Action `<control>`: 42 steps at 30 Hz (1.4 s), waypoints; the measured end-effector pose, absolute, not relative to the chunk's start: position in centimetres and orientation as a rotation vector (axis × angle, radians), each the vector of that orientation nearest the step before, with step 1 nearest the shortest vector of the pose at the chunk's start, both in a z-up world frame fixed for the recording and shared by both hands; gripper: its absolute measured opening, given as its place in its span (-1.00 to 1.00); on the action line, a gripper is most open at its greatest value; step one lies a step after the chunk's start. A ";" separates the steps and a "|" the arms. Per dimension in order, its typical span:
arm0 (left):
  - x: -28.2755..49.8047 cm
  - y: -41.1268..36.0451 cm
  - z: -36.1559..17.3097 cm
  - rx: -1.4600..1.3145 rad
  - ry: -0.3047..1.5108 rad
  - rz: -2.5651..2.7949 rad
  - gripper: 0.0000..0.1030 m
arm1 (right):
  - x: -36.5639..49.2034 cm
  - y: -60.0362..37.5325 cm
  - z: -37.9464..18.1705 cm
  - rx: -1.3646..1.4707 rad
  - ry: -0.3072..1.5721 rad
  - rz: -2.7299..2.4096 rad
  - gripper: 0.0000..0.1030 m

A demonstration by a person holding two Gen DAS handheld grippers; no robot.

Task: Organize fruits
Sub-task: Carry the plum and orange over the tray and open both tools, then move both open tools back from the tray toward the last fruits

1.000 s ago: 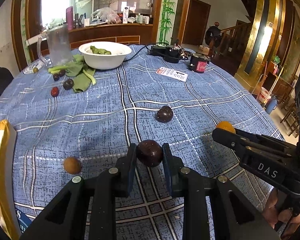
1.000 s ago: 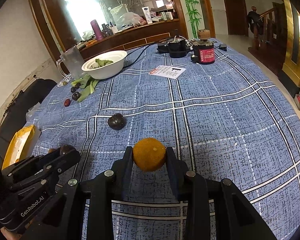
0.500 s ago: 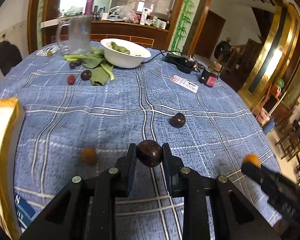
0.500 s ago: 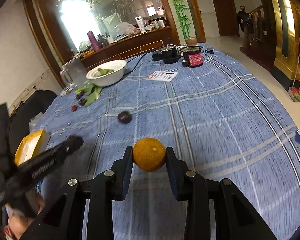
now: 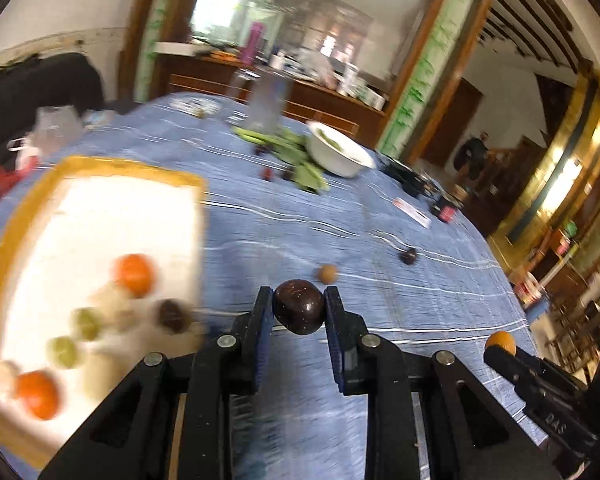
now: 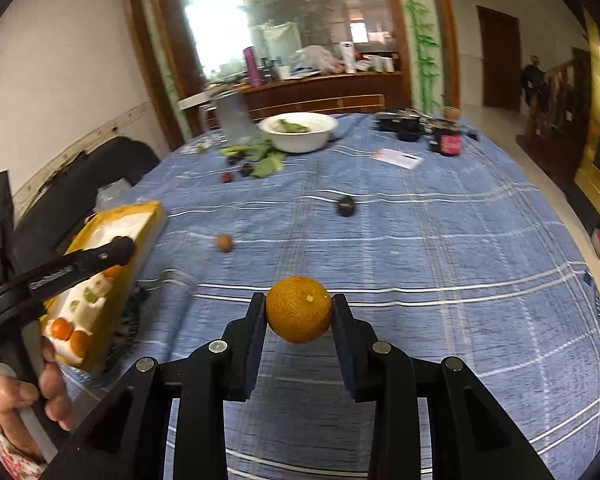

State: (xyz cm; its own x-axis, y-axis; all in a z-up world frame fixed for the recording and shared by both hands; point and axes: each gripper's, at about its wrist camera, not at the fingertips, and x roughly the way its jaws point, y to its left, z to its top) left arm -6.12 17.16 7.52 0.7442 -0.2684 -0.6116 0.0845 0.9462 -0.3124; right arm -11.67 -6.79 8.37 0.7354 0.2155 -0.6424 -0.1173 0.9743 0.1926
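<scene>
My left gripper (image 5: 299,312) is shut on a dark purple passion fruit (image 5: 299,311) and holds it above the blue checked cloth, just right of a yellow-rimmed white box (image 5: 100,208) that holds several oranges and green fruits. My right gripper (image 6: 299,310) is shut on an orange (image 6: 299,308) above the cloth; it also shows at the right of the left wrist view (image 5: 500,343). The box (image 6: 140,224) stands to its left, with the left gripper's finger (image 6: 100,254) over it. A small brown fruit (image 6: 223,242) and a dark passion fruit (image 6: 346,205) lie loose on the cloth.
At the far end stand a white bowl (image 6: 299,131) with greens, a clear jug (image 6: 232,118), loose leaves and small dark fruits (image 6: 244,168), a card (image 6: 396,158), a red-labelled jar (image 6: 446,140) and black gadgets. A plastic bag (image 5: 56,128) lies far left.
My left gripper has swung left with the passion fruit, and the box has come fully into its view. My right gripper has lifted with the orange and turned slightly left.
</scene>
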 end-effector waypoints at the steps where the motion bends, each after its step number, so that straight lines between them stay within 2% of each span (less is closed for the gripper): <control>1: -6.7 18.2 7.7 -0.265 0.698 -0.170 -0.53 | -11.5 -6.3 8.3 0.137 0.724 0.194 -0.33; 16: -8.6 31.2 9.1 -0.209 0.704 0.143 -0.53 | -8.2 4.3 10.7 0.107 0.766 0.495 -0.32; 23: -4.9 33.5 6.6 -0.201 0.802 0.172 -0.52 | -6.5 13.0 7.9 0.039 0.854 0.625 -0.31; 30: -3.0 33.4 4.5 -0.226 0.869 0.176 -0.50 | -6.4 16.8 5.1 -0.027 0.905 0.650 -0.29; 31: -3.0 33.3 4.4 -0.232 0.874 0.175 -0.48 | -6.4 17.3 4.8 -0.041 0.905 0.653 -0.29; 33: -3.1 33.4 4.5 -0.245 0.874 0.175 -0.11 | -6.6 17.7 4.5 -0.058 0.910 0.663 -0.29; 34: -3.4 33.4 4.8 -0.251 0.865 0.174 -0.04 | -6.6 17.8 4.4 -0.062 0.911 0.668 -0.24; 35: -3.7 33.3 5.1 -0.254 0.857 0.167 0.04 | -6.8 18.0 4.4 -0.069 0.903 0.674 -0.19; 37: -4.6 32.9 5.9 -0.246 0.837 0.155 0.21 | -6.8 17.8 4.7 -0.075 0.885 0.668 0.16; 38: -5.0 32.8 6.2 -0.242 0.825 0.153 0.31 | -7.1 17.6 4.9 -0.078 0.868 0.659 0.17; 42: -6.5 31.8 7.5 -0.247 0.778 0.140 0.39 | -8.6 15.9 6.4 -0.073 0.810 0.637 0.17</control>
